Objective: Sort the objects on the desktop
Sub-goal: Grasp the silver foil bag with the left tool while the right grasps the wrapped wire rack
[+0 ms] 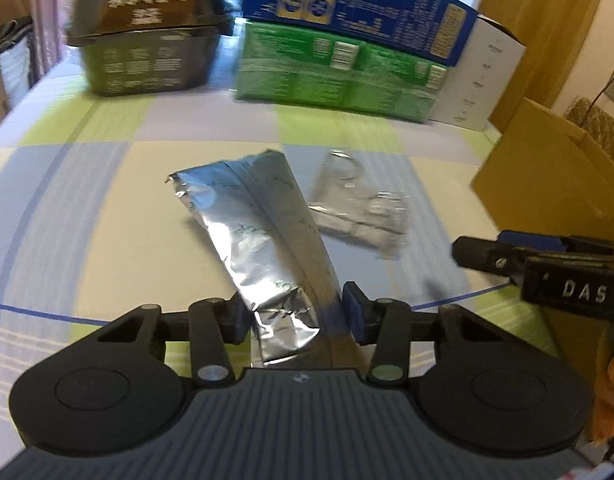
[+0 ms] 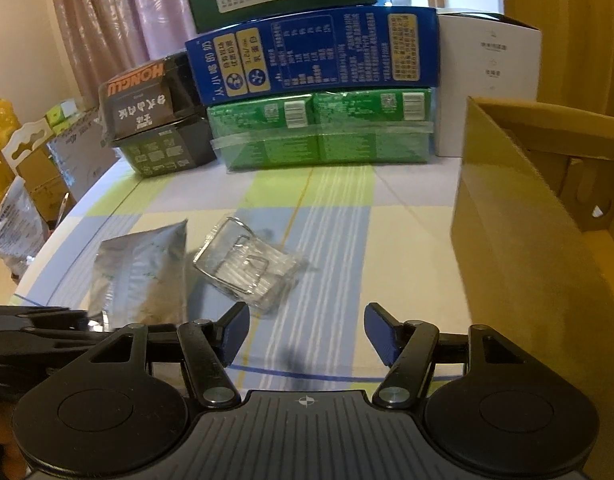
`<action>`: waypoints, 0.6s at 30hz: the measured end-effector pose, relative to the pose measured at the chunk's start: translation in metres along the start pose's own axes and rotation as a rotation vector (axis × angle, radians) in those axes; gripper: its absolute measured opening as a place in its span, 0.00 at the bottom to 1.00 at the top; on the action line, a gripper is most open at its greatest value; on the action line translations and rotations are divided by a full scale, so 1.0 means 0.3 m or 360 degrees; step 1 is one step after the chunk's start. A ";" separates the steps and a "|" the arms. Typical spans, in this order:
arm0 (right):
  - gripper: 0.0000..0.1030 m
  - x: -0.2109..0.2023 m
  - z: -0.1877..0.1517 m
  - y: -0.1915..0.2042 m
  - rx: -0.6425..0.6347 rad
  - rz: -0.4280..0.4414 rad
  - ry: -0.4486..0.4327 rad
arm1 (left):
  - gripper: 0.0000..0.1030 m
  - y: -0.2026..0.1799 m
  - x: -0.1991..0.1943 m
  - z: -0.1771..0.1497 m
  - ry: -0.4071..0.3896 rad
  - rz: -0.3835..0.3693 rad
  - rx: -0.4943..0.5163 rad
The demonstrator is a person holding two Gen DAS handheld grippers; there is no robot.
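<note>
Silver foil pouch (image 1: 263, 240) pinched at near end by left gripper (image 1: 297, 316), near table's front edge. Right gripper (image 2: 307, 334) spread wide, nothing held. Clear plastic packet (image 2: 247, 266) left lying mid-table. Cardboard box (image 2: 519, 216) at right edge judged destination; nothing seen sorted yet.

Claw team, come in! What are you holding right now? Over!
Left claw shut on silver foil pouch. Right claw open, empty. Clear plastic packet lying on the tablecloth beside the pouch. Cardboard box open at right, nothing blocking.
</note>
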State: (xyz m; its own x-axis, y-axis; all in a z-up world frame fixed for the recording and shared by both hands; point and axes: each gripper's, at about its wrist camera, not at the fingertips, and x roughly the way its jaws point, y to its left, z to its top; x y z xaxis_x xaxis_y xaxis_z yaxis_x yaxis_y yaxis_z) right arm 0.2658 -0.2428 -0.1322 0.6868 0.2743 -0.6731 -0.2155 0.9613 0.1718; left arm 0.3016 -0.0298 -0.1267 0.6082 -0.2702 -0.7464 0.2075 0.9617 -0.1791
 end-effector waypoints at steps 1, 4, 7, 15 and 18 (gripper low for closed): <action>0.60 0.007 0.003 0.008 -0.0010 0.0009 -0.0006 | 0.38 0.021 -0.012 0.000 0.0001 0.0029 0.0009; 0.60 0.031 0.013 0.037 -0.0050 0.0049 -0.0026 | 0.37 0.095 -0.048 -0.006 -0.0009 0.0117 0.0027; 0.61 0.069 0.022 0.061 -0.0061 0.0075 -0.0040 | 0.37 0.163 -0.065 -0.010 -0.0022 0.0145 -0.0020; 0.67 0.193 0.031 0.133 0.0082 0.0062 -0.0031 | 0.50 0.202 -0.067 -0.020 -0.0053 0.0172 -0.0061; 0.71 0.244 0.027 0.172 0.0112 0.0000 -0.0027 | 0.52 0.211 -0.066 -0.022 -0.0058 0.0161 -0.0083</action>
State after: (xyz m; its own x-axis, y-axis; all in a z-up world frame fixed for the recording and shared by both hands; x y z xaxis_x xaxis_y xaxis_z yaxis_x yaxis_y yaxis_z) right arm 0.3108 -0.1730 -0.1667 0.6988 0.2738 -0.6608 -0.1665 0.9607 0.2220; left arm 0.2976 0.0367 -0.1276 0.6517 -0.1720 -0.7387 0.1038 0.9850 -0.1378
